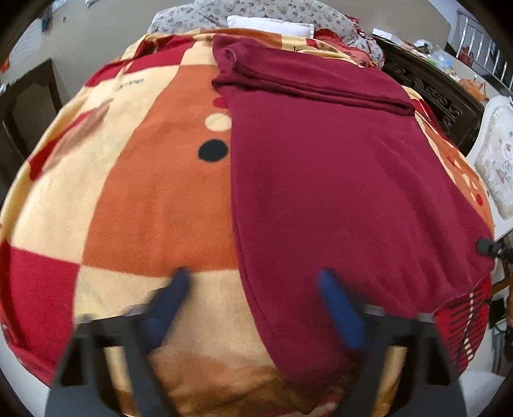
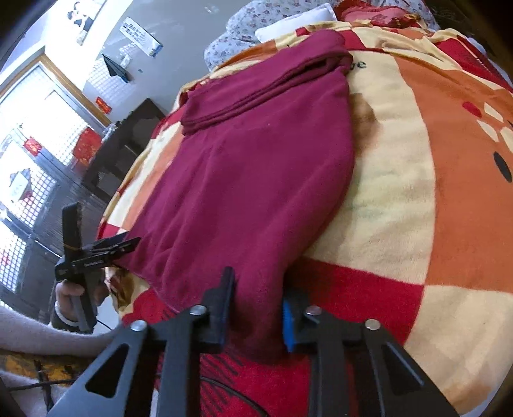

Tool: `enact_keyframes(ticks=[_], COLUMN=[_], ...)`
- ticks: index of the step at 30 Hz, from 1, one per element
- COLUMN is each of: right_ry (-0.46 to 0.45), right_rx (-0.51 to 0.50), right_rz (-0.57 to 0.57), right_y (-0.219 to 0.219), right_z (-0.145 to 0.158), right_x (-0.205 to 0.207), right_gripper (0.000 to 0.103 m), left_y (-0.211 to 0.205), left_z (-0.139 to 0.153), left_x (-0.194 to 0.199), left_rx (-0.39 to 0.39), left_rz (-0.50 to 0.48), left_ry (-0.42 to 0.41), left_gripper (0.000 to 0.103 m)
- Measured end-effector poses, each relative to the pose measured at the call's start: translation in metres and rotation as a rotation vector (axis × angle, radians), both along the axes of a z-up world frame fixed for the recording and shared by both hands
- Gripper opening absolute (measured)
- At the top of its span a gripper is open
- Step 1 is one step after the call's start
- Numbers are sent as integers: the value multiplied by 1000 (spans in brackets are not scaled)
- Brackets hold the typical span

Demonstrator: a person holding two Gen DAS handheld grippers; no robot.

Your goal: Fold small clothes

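A dark red garment (image 1: 336, 179) lies flat on the patterned bed blanket (image 1: 154, 199), with its far end folded over in layers (image 1: 307, 80). My left gripper (image 1: 253, 282) is open, its blue fingers (image 1: 340, 308) straddling the garment's near left edge. In the right wrist view the same garment (image 2: 256, 166) runs away from me. My right gripper (image 2: 256, 304) is part open, with the garment's near corner bunched between its pads (image 2: 288, 320). The left gripper (image 2: 96, 256) shows at the garment's other near corner, held by a hand.
Floral pillows (image 1: 272, 12) and a white pillow (image 1: 272, 25) lie at the bed's head. A dark carved headboard (image 1: 433, 86) and a white upholstered chair (image 1: 493, 160) stand on the right. A dark table (image 2: 128, 144) and barred windows (image 2: 29, 160) are across the room.
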State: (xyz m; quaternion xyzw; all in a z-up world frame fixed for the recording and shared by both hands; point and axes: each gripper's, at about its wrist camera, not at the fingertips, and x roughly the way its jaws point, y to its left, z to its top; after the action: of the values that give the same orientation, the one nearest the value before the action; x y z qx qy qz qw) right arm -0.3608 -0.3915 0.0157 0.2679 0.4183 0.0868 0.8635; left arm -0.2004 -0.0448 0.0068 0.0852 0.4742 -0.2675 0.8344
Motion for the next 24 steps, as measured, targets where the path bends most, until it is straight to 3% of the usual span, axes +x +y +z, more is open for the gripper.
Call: enact_keyframes(ticks=[1, 3, 7, 13, 24], right_ry=[-15, -53, -101, -171, -363], right_rx=[18, 53, 63, 77, 25], right_rz=[-1, 4, 19, 11, 1], right_y=[-2, -6, -4, -8, -32], right_z=[2, 9, 18, 37, 103], right_x=[-1, -4, -5, 0, 60], right_gripper=[22, 20, 18, 16, 15], left_y=[0, 2, 2, 5, -26], left_z=[2, 3, 4, 20, 100], left_x=[2, 8, 12, 23, 95], left_rx=[-16, -72, -94, -177, -282], left_rz=[-9, -27, -40, -53, -73], left_ry=[13, 76, 103, 142, -17], left_gripper=[40, 21, 10, 7, 7])
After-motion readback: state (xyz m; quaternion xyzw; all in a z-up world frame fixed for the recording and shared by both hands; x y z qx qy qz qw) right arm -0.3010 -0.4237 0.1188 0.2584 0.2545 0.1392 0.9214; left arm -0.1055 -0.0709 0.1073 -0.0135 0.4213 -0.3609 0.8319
